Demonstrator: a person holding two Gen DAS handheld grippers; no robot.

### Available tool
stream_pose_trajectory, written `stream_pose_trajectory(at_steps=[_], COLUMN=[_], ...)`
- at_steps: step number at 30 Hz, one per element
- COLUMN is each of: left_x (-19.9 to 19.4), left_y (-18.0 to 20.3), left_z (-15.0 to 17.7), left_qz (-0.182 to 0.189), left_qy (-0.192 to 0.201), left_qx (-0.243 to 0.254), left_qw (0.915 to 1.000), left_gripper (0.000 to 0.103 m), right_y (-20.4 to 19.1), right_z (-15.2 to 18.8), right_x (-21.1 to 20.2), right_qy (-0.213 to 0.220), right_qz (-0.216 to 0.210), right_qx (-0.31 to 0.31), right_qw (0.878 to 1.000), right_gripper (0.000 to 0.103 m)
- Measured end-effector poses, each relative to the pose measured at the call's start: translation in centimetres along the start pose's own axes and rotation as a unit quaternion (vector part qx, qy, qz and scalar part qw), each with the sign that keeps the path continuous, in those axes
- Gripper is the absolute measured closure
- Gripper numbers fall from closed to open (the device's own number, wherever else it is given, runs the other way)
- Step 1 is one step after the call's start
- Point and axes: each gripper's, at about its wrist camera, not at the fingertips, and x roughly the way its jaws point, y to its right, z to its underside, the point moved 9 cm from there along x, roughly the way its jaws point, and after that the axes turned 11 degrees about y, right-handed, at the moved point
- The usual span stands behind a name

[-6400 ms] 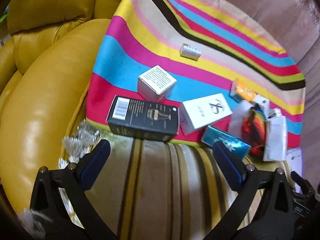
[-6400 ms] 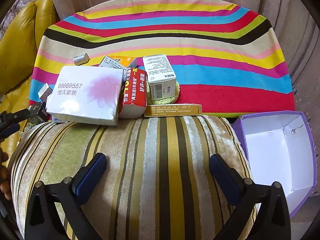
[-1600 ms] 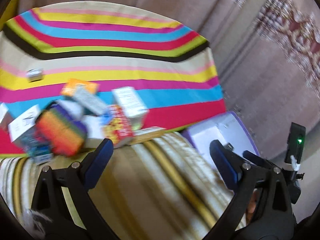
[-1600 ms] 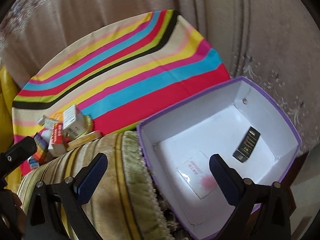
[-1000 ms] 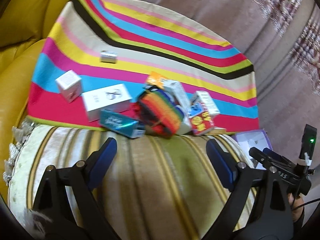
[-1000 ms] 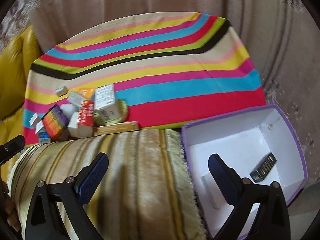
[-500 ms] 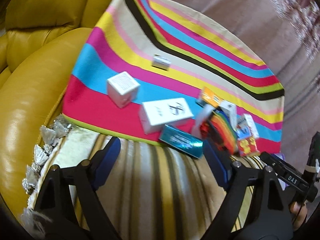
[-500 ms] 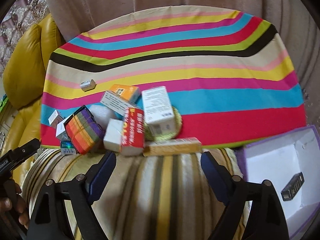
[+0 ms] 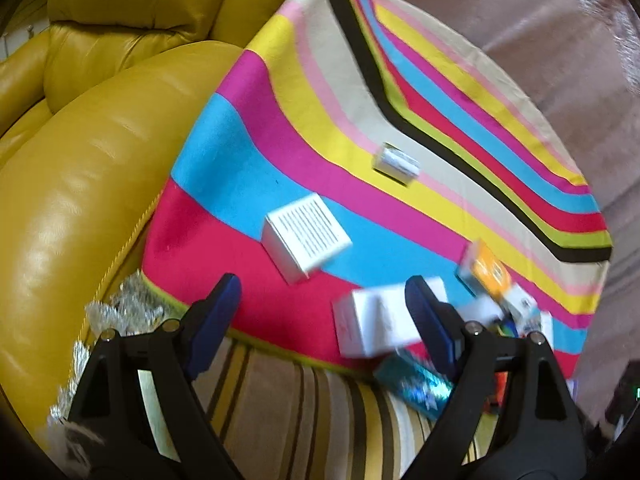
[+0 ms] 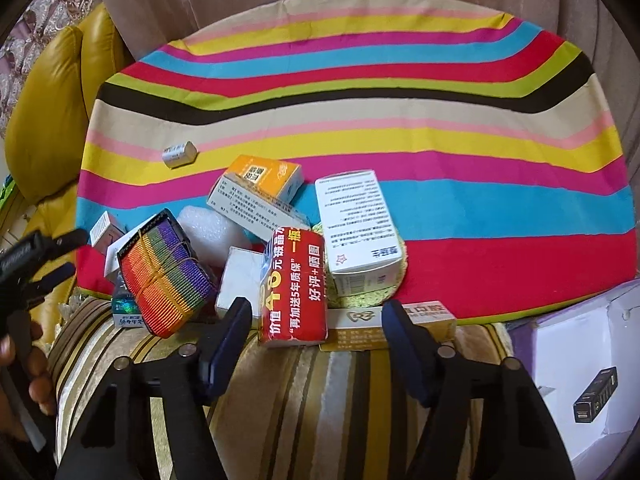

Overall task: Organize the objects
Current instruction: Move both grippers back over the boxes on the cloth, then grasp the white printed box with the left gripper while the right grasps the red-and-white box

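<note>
The right gripper has jaws closing with nothing pinched, a red carton printed with a yellow "48" and white Chinese text lying just ahead of the gap. The left gripper has jaws spread wide, gripping nothing, above the rainbow-striped cloth. A long white carton sits beside its right finger; a white cube box with fine black print lies farther out. At right a purple-edged white cardboard box holds a small black carton. A gold flat box carries unreadable writing.
</note>
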Motion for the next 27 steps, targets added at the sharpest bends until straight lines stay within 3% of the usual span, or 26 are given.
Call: stream_pose_trajectory(at_steps=[7,12,13,15,22,27], left_x=[3.4,4.6,4.8,5.2,4.3,1.6], left_y=[-0.9,-0.7,-0.7,-0.7,-0.5,0.7], left_z=[-0.9,-1.2,-1.2,-0.8,-0.5,-0.6], left_qz=[-0.051,-0.075,-0.079,-0.087,-0.071,-0.039], left_qy=[-0.022,-0.027,-0.029,-0.036,-0.022,0.022], left_qx=[-0.034,-0.015,-0.012,0.000,-0.005,-0.005], left_qw=[0.9979,0.9967,0.9964,0.9955,0.9972,0.9990], left_gripper=[0.017,0.018,0.021,0.042,0.043,0.043], right_y=[-0.6,-1.1,-1.2,-1.3,-1.7,-1.5], right_z=[-0.3,-0.1,-0.1,-0.1,-0.4,-0.7], right_x=[0.9,1.2,1.2,1.2,0.5,-0.2], right_qy=[-0.004,-0.012,-0.011,-0.009,0.008,0.021], right_qz=[-0.017,-0.034,-0.037,-0.040,-0.047,-0.049], right_qx=[0.004,0.008,0.008,0.008,0.007,0.013], right_qw=[1.000,0.999,0.999,0.999,0.999,0.999], right_gripper=[0.041,0.065,0.069,0.073,0.073,0.073])
